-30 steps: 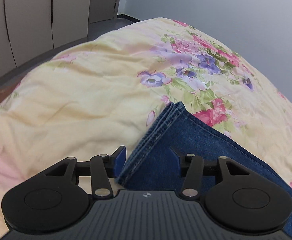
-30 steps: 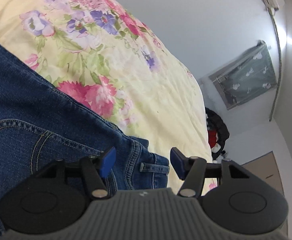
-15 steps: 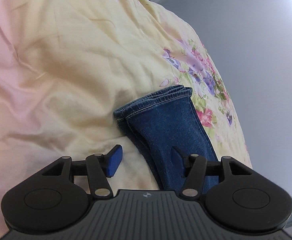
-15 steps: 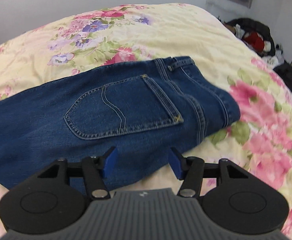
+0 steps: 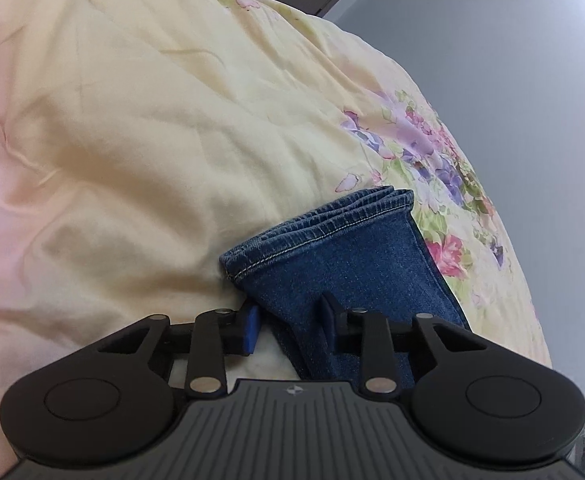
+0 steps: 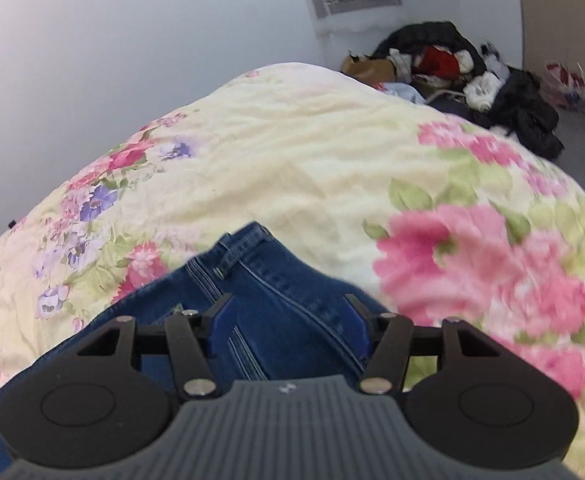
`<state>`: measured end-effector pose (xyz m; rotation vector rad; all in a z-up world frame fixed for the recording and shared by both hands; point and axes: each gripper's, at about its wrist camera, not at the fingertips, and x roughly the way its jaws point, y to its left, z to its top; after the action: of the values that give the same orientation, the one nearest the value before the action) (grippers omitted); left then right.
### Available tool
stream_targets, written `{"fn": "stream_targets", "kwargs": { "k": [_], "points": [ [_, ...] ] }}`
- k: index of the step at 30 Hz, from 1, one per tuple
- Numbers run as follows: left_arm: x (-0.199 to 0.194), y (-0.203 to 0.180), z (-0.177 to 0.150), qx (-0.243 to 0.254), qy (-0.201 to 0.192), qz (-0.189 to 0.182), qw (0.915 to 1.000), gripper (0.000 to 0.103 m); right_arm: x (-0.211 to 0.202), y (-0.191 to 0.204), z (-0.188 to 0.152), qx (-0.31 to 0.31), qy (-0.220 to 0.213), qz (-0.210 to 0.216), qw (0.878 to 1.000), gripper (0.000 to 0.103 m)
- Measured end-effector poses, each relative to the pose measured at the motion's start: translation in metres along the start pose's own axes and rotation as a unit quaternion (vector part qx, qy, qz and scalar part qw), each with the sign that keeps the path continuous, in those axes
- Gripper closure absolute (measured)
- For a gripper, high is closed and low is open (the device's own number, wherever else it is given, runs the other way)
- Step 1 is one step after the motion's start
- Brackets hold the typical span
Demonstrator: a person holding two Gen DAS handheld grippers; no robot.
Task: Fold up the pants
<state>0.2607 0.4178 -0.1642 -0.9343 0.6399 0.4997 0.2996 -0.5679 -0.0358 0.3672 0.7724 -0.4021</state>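
- Left gripper (image 5: 290, 326): jaws apart, straddling the stacked leg edge of the blue jeans (image 5: 344, 256); hems lie just ahead.
- Right gripper (image 6: 288, 326): jaws spread over the jeans' waistband end (image 6: 248, 252).
- Floral quilt (image 6: 292, 152): beneath the jeans, extending ahead.

pants (image 5: 344, 264) on bedspread (image 5: 152, 140) | hems ahead of left tool (image 5: 290, 320) | clothes pile (image 6: 464, 64) behind bed

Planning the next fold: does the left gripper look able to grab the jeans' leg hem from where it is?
Probably yes. The left gripper is open, the hem lies just ahead on the quilt, and nothing sits between.
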Motion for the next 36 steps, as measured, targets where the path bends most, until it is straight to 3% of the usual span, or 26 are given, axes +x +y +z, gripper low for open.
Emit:
{"fn": "stream_targets", "kwargs": {
  "k": [5, 8, 11, 14, 18, 20, 23, 25, 28, 31, 36],
  "points": [
    [0.000, -0.025, -0.003, 0.058, -0.019, 0.058, 0.9964, 0.086, 0.056, 0.041, 0.024, -0.026, 0.032, 0.015, 0.999, 0.056],
    [0.002, -0.035, 0.000, 0.099, -0.015, 0.088, 0.9911, 0.088, 0.083, 0.065, 0.022, -0.050, 0.060, 0.003, 0.997, 0.059],
    [0.001, -0.037, 0.002, 0.121, -0.001, 0.091, 0.9885, 0.087, 0.097, 0.074, 0.016, -0.066, 0.070, -0.010, 0.995, 0.057],
    [-0.010, -0.042, 0.011, 0.146, 0.010, 0.094, 0.9848, 0.073, 0.096, 0.073, 0.011, -0.078, 0.070, -0.008, 0.994, 0.058],
    [-0.030, -0.063, 0.028, 0.212, 0.000, 0.097, 0.9724, 0.053, 0.092, 0.068, 0.006, -0.089, 0.076, -0.009, 0.993, 0.058],
    [-0.037, -0.081, 0.036, 0.253, -0.014, 0.074, 0.9645, 0.043, 0.090, 0.068, 0.004, -0.094, 0.074, -0.009, 0.993, 0.058],
    [-0.031, -0.107, 0.048, 0.278, -0.022, 0.023, 0.9601, 0.033, 0.089, 0.073, 0.000, -0.111, 0.073, -0.012, 0.991, 0.058],
    [-0.014, -0.121, 0.050, 0.293, -0.011, 0.002, 0.9559, 0.033, 0.090, 0.077, -0.003, -0.118, 0.073, -0.020, 0.990, 0.058],
    [0.021, -0.137, 0.049, 0.328, -0.001, 0.011, 0.9448, 0.036, 0.091, 0.082, -0.007, -0.122, 0.067, -0.032, 0.990, 0.058],
    [0.054, -0.137, 0.048, 0.346, 0.024, 0.019, 0.9379, 0.053, 0.091, 0.087, -0.011, -0.130, 0.062, -0.047, 0.988, 0.057],
    [0.074, -0.127, 0.049, 0.359, 0.033, 0.018, 0.9325, 0.064, 0.094, 0.092, -0.011, -0.140, 0.060, -0.071, 0.986, 0.057]
  ]
}}
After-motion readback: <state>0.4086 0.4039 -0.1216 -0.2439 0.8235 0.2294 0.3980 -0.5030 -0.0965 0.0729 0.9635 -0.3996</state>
